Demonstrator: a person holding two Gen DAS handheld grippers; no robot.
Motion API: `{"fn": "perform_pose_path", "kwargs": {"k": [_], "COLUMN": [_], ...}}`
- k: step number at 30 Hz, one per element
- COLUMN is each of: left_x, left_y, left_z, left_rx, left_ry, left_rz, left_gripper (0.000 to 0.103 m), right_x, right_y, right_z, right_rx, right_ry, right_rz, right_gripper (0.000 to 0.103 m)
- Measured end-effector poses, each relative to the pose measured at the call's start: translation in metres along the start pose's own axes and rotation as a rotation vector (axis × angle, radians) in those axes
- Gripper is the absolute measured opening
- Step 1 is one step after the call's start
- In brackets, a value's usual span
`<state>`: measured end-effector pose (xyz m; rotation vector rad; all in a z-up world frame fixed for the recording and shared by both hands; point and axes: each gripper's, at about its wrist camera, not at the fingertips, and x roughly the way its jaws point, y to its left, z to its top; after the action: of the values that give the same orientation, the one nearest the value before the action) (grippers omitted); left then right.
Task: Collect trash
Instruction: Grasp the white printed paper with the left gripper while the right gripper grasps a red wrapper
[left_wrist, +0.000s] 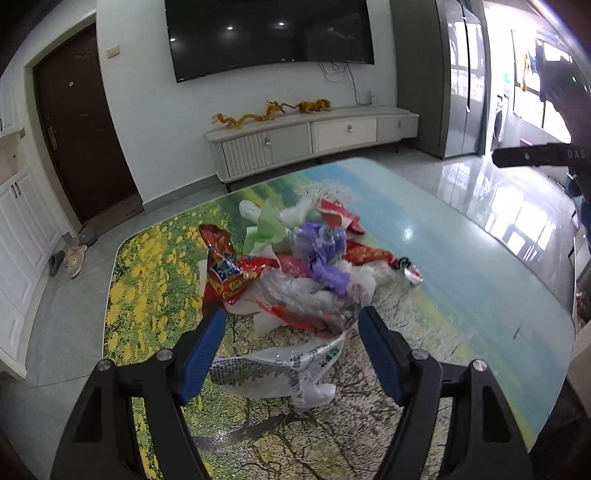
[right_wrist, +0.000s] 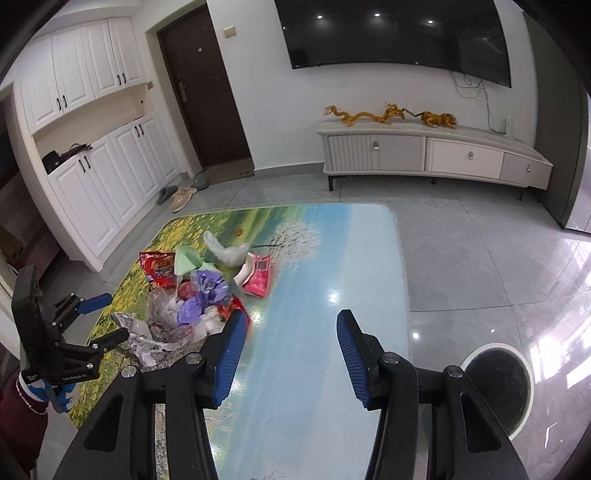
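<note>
The left claw hangs over the near side of the table, its blue pads spread wide. Nothing is between them: the pads stand apart from the trash pile, whose near edge shows in the gap just past the tips. A white printed bag lies on the table below that gap, under the fingers, and I cannot tell whether they touch it. From the other side, the same claw comes in low at the table's left edge, tips near the pile, held by a hand in a blue glove with a dark red sleeve behind it.

The right claw is also open, though less wide, and empty. Under it is only bare table, blue sky print; its left pad sits just beside the pile's red wrapper edge, and I cannot say whether it touches.

The trash is heaped in the middle of the table: a red snack bag, a green sheet, purple plastic, clear and white bags, and a red-and-white packet at the far side. A small crushed can lies just right of the heap.

On the floor right of the table stands a round black-lined bin.
</note>
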<state>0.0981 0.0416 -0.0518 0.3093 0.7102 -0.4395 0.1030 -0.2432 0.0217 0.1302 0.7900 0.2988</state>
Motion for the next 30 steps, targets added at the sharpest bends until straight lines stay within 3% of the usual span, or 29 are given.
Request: {"fn": "perform_pose_path", "kwargs": {"k": [4, 9, 11, 15, 17, 20, 30], "left_x": [0.014, 0.024, 0.023, 0.015, 0.011, 0.004, -0.037], "left_y": [0.002, 0.007, 0.008, 0.008, 0.008, 0.008, 0.007], "left_z": [-0.01, -0.03, -0.037, -0.041, -0.044, -0.049, -0.056], "left_rx": [0.003, -0.037, -0.047, -0.089, -0.107, -0.137, -0.228], "left_ry": [0.046, 0.091, 0.086, 0.079, 0.081, 0.073, 0.019], "left_rz": [-0.042, -0.101, -0.105, -0.131, -0.144, -0.148, -0.153], "left_gripper": [0.071, 0.043, 0.039, 0.026, 0.019, 0.017, 0.012], "right_x": [0.041, 0.093, 0.113, 0.143, 0.149, 0.148, 0.114], "right_y": [0.019, 0.034, 0.039, 0.044, 0.044, 0.042, 0.035], "right_z": [0.0, -0.003, -0.006, -0.019, -0.027, -0.033, -0.043], "right_rx": [-0.027, -0.032, -0.045, -0.049, -0.048, -0.04, -0.029], "right_ry": [0.082, 0.182, 0.223, 0.296, 0.316, 0.32, 0.266], "right_rz": [0.043, 0.093, 0.086, 0.094, 0.094, 0.099, 0.097], "right_gripper": [0.048, 0.048, 0.048, 0.037, 0.033, 0.02, 0.018]}}
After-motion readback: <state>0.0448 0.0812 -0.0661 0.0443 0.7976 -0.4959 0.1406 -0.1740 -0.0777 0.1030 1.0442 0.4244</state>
